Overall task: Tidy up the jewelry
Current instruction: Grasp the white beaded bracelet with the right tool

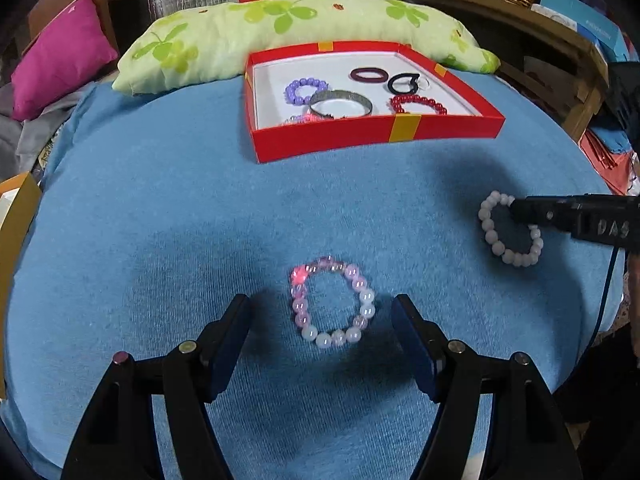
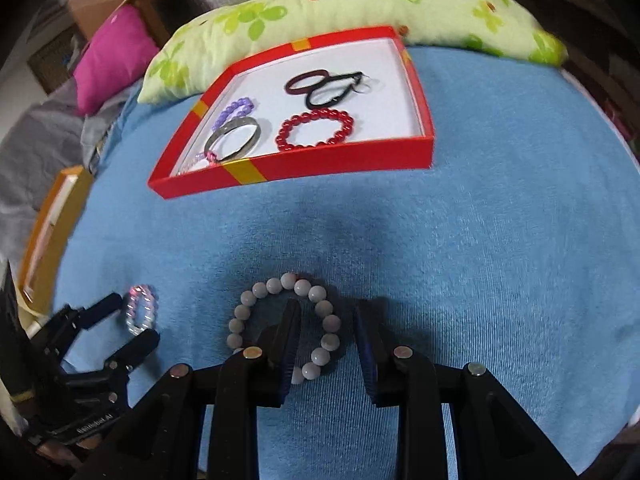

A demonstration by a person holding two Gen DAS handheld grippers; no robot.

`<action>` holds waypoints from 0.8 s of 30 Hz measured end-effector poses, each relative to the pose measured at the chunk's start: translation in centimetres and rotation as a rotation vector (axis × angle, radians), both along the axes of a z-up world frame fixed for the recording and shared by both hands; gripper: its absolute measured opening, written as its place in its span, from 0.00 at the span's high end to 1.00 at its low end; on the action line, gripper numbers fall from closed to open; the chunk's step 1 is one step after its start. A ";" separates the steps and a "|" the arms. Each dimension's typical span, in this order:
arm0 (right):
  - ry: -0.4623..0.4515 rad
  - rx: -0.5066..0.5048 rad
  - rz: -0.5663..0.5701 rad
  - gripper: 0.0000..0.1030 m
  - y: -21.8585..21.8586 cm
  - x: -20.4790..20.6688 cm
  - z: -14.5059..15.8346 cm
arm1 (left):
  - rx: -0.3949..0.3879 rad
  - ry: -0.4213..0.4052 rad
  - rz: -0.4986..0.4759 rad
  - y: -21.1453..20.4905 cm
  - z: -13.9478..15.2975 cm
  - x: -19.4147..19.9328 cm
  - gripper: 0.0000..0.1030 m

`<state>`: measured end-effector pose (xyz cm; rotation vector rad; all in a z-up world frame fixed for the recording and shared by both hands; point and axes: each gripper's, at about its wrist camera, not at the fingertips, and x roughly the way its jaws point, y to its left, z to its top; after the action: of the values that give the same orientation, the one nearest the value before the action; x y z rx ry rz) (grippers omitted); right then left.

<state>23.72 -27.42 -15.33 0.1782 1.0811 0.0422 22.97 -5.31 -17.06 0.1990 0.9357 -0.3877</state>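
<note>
On the blue cloth (image 1: 160,220) I count two loose bracelets, well apart. The first is a pink and pearl bead bracelet (image 1: 333,307), translucent beads shading from pink at the far side to white near me, one bead glowing red-pink. It lies flat between the fingers of my left gripper (image 1: 322,320), whose jaws are spread wide to either side of it and do not touch it. The second is a white bead bracelet (image 2: 286,326), matt round beads of even size, also flat on the cloth. My right gripper (image 2: 326,340) stands open, with its left finger (image 2: 286,344) planted inside the ring and the other outside, so one side of the strand lies in the gap, not yet pinched.

One red box (image 2: 340,158) with gold bands and a white floor sits further off, against a green flowered pillow (image 1: 280,32). Inside I count: one purple bead bracelet (image 1: 305,90), one silver bangle (image 1: 341,103), one red bead bracelet (image 2: 316,129), one dark maroon ring band (image 1: 367,75), one black loop (image 1: 402,82) with a small clear ring beside it, and a pink item at the near wall, mostly hidden.
</note>
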 end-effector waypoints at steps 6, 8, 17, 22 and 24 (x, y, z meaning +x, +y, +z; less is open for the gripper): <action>-0.045 -0.112 0.018 0.88 1.1 0.0 0.1 | -0.058 0.008 -0.007 -0.3 0.3 0.6 0.59; -0.064 -0.104 -0.006 0.88 0.7 0.2 0.4 | -0.066 0.007 -0.010 -0.4 0.4 0.9 0.65; -0.040 -0.056 -0.035 0.87 0.2 0.4 0.0 | -0.084 0.019 0.007 0.2 0.3 0.9 0.47; -0.024 -0.020 -0.036 0.86 -0.4 0.4 -0.2 | -0.063 0.010 -0.003 0.6 0.1 0.0 0.38; -0.017 -0.012 -0.034 0.86 -0.5 0.5 -0.3 | -0.060 0.007 -0.005 0.7 0.1 -0.2 0.38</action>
<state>24.21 -27.93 -15.60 0.1852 1.0610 0.0073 22.80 -4.63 -16.96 0.1451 0.9294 -0.4205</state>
